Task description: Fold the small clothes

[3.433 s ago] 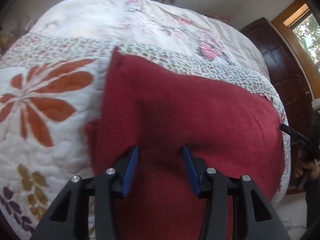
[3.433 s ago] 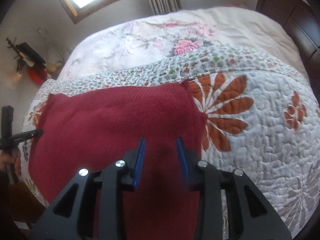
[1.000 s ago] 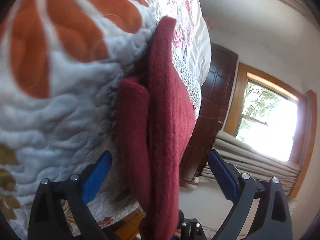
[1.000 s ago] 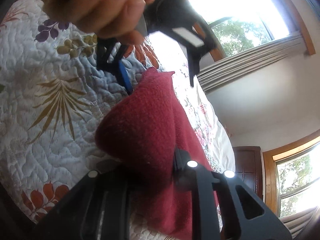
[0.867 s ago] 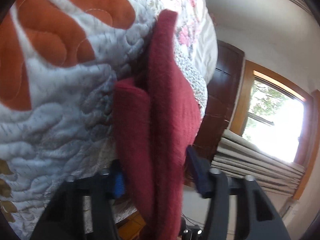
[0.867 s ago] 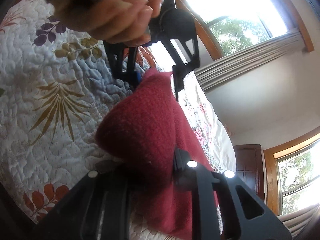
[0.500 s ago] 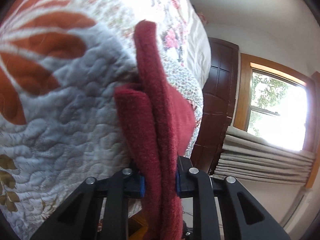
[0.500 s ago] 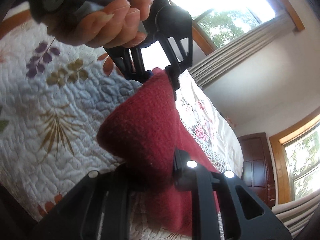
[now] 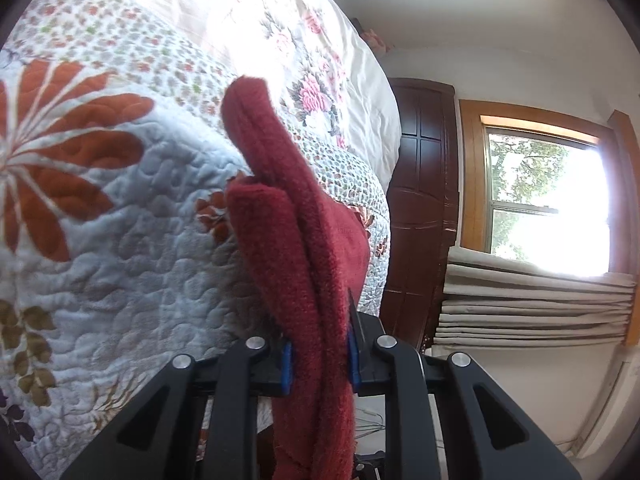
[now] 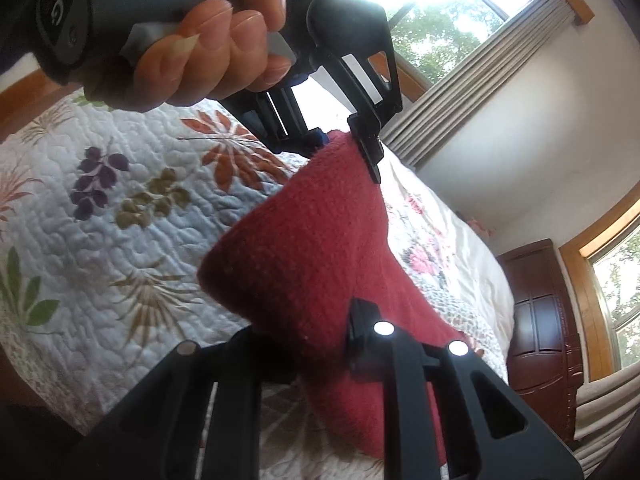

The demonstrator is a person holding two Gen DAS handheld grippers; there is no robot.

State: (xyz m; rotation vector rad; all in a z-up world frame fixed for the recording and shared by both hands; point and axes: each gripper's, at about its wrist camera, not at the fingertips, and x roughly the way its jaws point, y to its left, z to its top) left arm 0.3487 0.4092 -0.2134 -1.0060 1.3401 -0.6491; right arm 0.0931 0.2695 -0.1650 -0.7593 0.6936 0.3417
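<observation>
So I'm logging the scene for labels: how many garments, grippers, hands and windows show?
Red garment: 1
Grippers: 2, left gripper, right gripper
Hand: 1
Windows: 2
Total: 6

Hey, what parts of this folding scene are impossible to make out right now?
- Right gripper pads: right wrist view, buried in the red garment.
- Garment's lower end: left wrist view, cut off by the bottom edge.
- Outside the window: left wrist view, blown out by glare.
- Left gripper pads: right wrist view, behind its frame.
</observation>
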